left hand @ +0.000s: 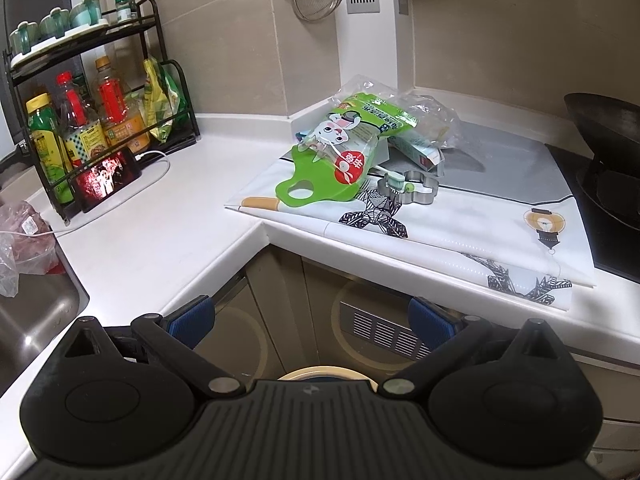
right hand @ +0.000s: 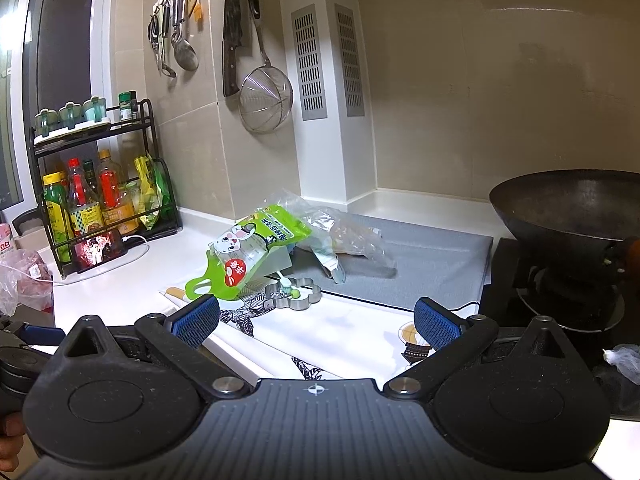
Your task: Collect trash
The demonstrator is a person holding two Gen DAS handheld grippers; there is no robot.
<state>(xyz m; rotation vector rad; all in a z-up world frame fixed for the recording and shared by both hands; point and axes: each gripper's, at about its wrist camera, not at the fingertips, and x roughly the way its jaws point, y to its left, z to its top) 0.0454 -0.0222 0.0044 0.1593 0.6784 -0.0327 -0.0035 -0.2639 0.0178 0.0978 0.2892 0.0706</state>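
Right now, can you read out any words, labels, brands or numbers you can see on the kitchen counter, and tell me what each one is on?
"立白": pink package at the left edge of the right wrist view.
Green package with the rabbit picture: white characters in a red circle and a line of characters near its top, too distorted to read for sure.
Sauce bottles in the rack: labels too small.
Small box behind the green package: print blurred.
Phone: picture only, no legible text.

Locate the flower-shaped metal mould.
The metal mould lies on the printed mat, centre of both views, just right of the green package.
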